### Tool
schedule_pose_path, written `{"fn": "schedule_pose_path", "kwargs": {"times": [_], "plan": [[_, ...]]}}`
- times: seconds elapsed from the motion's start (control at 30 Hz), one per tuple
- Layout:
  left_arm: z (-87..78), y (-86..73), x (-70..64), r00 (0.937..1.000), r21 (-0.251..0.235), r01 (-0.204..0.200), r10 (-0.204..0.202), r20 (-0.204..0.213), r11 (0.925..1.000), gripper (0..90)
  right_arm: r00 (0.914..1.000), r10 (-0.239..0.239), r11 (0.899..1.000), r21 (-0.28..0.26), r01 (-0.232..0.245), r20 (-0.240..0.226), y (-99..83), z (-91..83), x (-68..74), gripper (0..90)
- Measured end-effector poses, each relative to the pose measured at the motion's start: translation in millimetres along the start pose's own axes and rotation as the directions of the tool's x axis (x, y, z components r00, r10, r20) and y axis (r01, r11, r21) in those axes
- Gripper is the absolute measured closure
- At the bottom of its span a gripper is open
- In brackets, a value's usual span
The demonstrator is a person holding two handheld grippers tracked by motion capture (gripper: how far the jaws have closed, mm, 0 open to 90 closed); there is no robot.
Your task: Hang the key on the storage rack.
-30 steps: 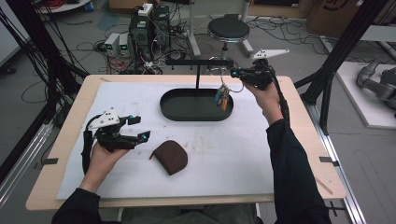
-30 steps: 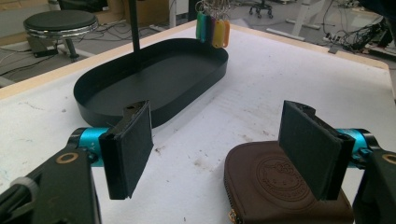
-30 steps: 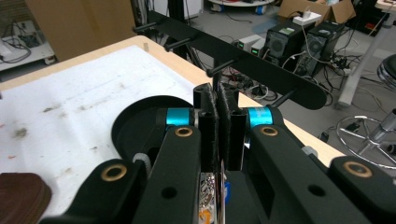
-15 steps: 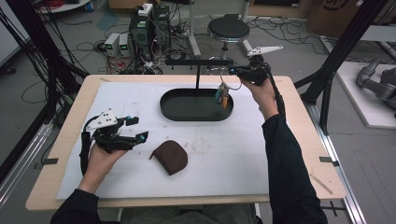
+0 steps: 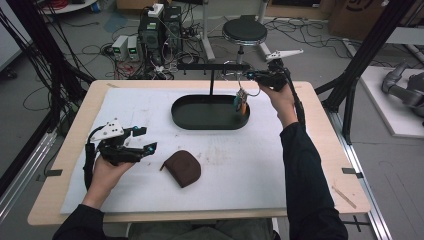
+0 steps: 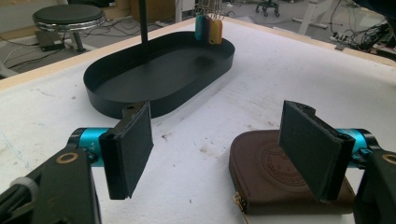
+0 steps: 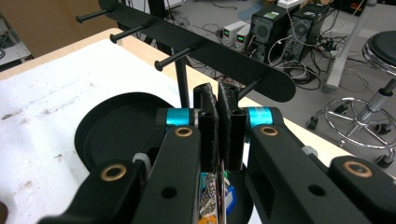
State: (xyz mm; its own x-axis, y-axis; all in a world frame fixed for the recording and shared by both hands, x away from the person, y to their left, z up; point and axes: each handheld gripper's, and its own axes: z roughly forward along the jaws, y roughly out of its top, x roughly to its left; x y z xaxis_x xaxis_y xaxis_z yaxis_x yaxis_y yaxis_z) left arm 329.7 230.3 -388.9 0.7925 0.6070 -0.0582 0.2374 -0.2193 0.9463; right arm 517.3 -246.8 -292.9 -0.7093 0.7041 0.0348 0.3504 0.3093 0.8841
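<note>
Right gripper (image 5: 255,76) clamped on key bunch (image 5: 241,101), held by rack (image 7: 201,44) pegs; hanging judged not yet done. Left gripper (image 6: 219,149) open, empty, beside brown pouch (image 5: 183,168)

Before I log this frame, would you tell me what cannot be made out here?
- Key ring: in the right gripper view the right tongs hide what they pinch; only tag tips show below.
- Key tags: too small in the high view to count.
- Brown zip pouch: in the left gripper view, partly behind a pad and cut by the bottom edge.
</note>
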Motion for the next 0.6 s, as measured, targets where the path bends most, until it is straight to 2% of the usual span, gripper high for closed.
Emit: {"fn": "schedule_pose_path", "kwargs": {"times": [0.6], "plan": [[-0.7,-1.3,0.6,1.0,0.005,0.0,0.0,0.0,1.0,26.2,0.9996,0.027,0.999,-0.019,-0.027,0.008,-2.3,5.4,-7.4,87.8]]}}
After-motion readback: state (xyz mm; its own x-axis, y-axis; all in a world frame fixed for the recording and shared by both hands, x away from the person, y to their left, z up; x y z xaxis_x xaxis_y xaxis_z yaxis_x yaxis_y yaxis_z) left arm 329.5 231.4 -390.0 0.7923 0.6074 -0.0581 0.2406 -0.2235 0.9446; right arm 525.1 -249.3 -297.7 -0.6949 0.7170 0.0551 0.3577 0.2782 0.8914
